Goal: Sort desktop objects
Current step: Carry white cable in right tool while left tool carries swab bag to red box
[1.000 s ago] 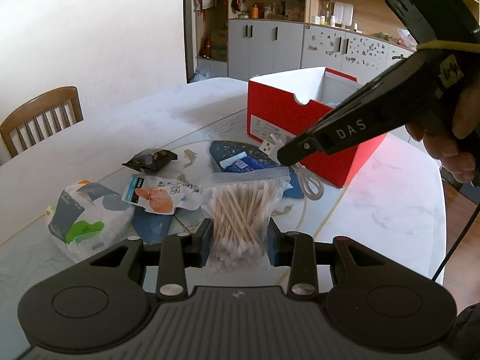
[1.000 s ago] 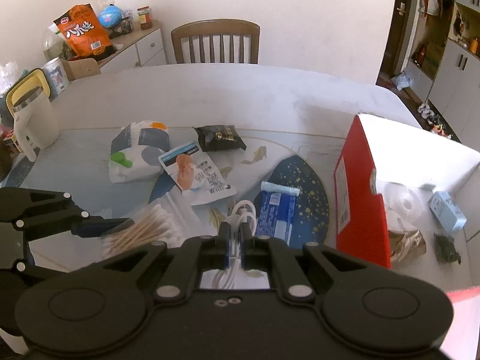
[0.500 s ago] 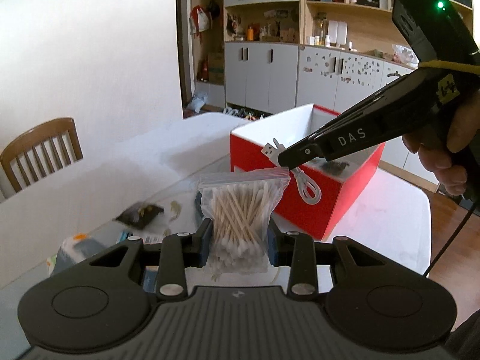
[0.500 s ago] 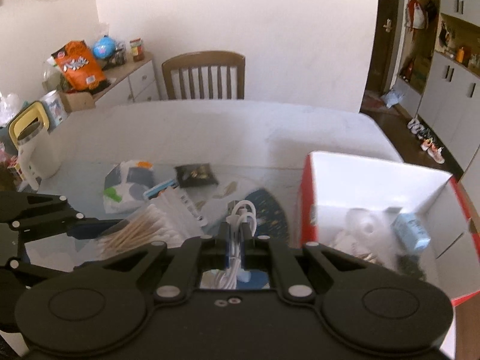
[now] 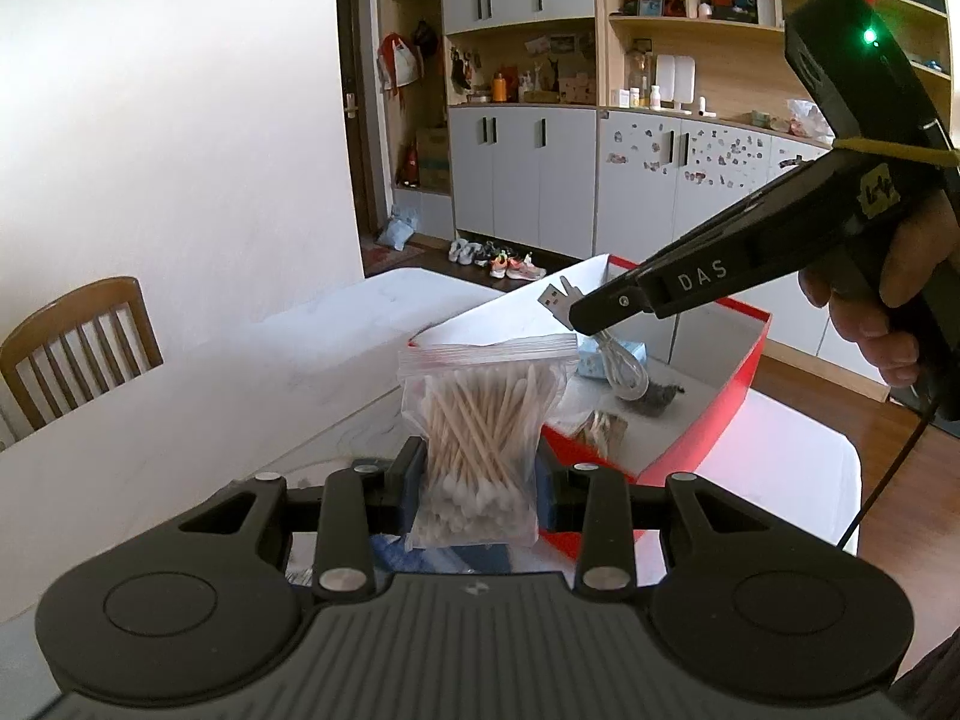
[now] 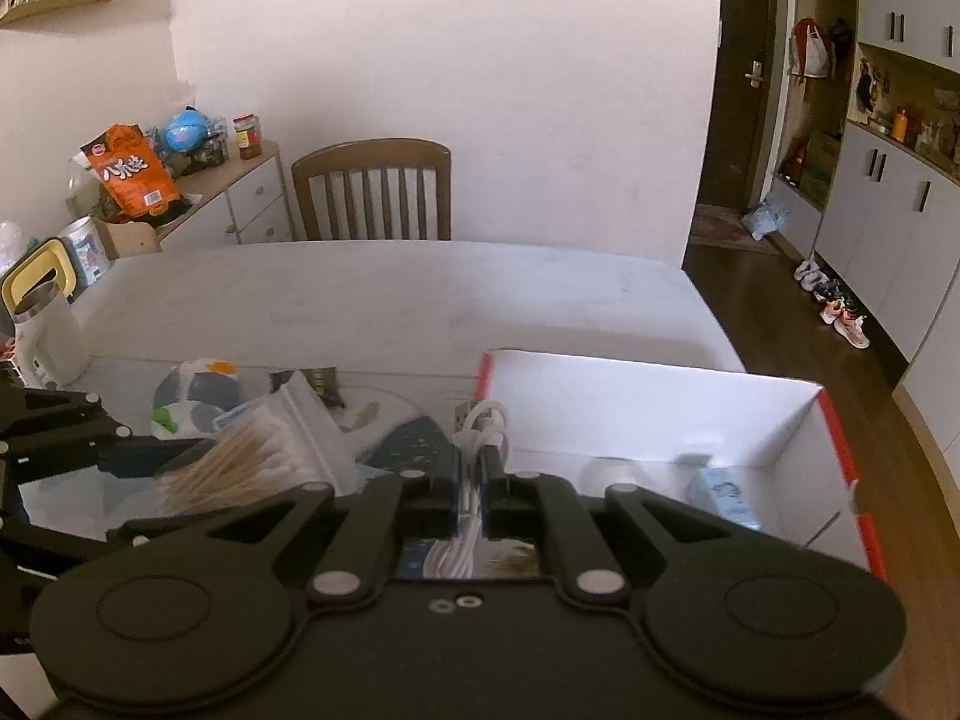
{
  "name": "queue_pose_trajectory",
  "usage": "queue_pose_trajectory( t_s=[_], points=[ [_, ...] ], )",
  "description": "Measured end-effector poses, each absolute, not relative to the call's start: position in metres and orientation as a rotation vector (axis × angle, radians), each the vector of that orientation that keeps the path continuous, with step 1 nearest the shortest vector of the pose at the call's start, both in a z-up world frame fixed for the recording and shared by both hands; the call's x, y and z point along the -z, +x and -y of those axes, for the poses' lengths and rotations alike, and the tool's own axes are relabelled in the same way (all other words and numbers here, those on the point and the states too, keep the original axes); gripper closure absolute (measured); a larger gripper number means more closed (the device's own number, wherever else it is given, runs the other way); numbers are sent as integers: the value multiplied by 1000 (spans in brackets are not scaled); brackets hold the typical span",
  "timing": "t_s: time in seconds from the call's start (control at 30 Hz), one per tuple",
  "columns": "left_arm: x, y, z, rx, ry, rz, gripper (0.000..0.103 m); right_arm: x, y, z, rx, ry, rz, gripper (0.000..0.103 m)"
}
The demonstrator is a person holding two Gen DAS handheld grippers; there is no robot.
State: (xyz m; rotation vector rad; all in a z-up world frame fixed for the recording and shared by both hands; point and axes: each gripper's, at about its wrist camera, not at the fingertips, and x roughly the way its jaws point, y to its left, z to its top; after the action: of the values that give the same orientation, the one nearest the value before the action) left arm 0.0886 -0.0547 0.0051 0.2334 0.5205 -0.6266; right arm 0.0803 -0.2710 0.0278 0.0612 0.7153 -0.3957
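- The left gripper (image 5: pixel 478 489) is clamped on a clear zip bag of cotton swabs (image 5: pixel 483 429), held upright in the air beside the near edge of a red box (image 5: pixel 714 420).
- The right gripper (image 6: pixel 472 483) is closed tight on a coiled white USB cable (image 6: pixel 480 426); the cable hangs over the open box, its plug end sticking up.
- The box, white inside, sits on a pale table (image 6: pixel 390 294) and holds a light blue packet (image 6: pixel 729 495) and other small items.
- A wooden chair (image 6: pixel 372 189) stands at the table's far side.
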Motion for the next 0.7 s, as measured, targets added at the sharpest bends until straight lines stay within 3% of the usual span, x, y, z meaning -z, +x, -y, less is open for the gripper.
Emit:
queue_pose_trajectory(
  t_s=[0.7],
  points=[
    [5,130,158,670,294,-558,69,-22,32,366,463,124,-722,98]
  ],
)
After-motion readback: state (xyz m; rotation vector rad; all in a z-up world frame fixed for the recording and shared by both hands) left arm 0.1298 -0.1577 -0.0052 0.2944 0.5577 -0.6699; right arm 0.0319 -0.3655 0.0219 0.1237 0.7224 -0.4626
